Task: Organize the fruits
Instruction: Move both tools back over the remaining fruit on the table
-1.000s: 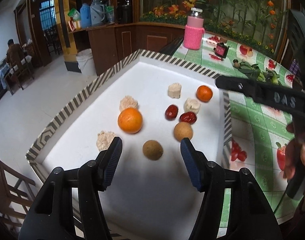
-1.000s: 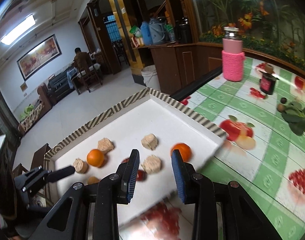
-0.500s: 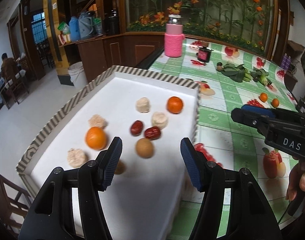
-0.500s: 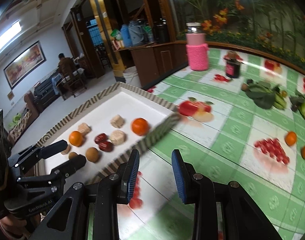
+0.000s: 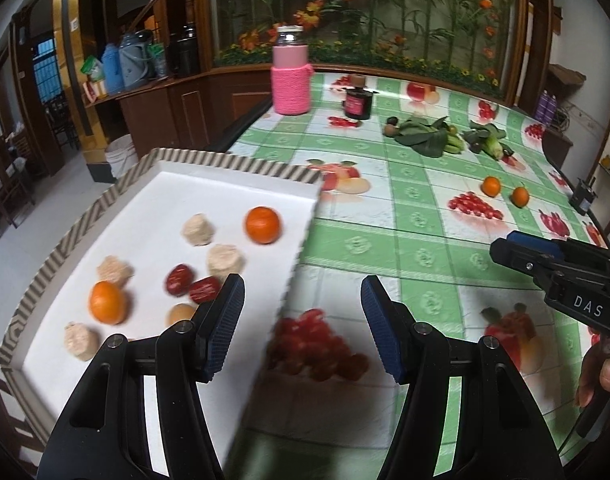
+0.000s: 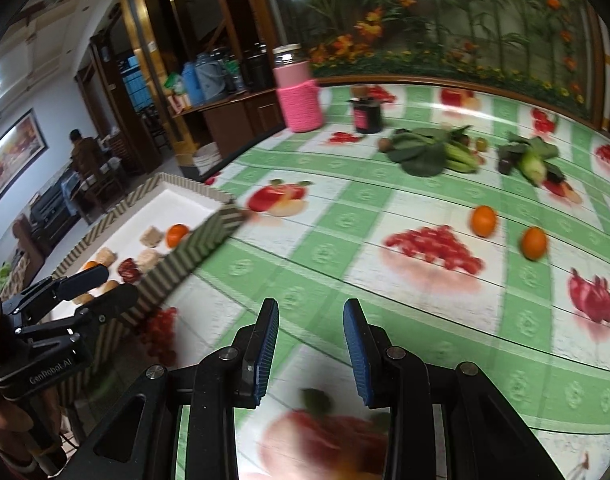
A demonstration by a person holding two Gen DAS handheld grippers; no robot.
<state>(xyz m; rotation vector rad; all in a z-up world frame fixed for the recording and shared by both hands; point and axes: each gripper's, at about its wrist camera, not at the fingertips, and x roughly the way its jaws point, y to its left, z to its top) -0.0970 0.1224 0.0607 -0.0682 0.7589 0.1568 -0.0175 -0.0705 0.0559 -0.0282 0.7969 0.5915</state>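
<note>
My right wrist view alone shows a seated person (image 6: pixel 83 152) at upper left. The tray (image 5: pixel 225 162) runs lengthwise toward upper right, fruit inside; two oranges (image 6: pixel 483 221) sit mid-right. Left gripper (image 5: pixel 303 316) and right gripper (image 6: pixel 311 344) gape, empty.

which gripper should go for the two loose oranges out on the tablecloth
Right. The right gripper is empty and faces the oranges, while the left gripper sits by the tray.

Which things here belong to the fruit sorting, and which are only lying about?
Belong: white tray; oranges on table; orange in tray; red dates.
Lying about: pink bottle; dark jar; leafy vegetables.
</note>
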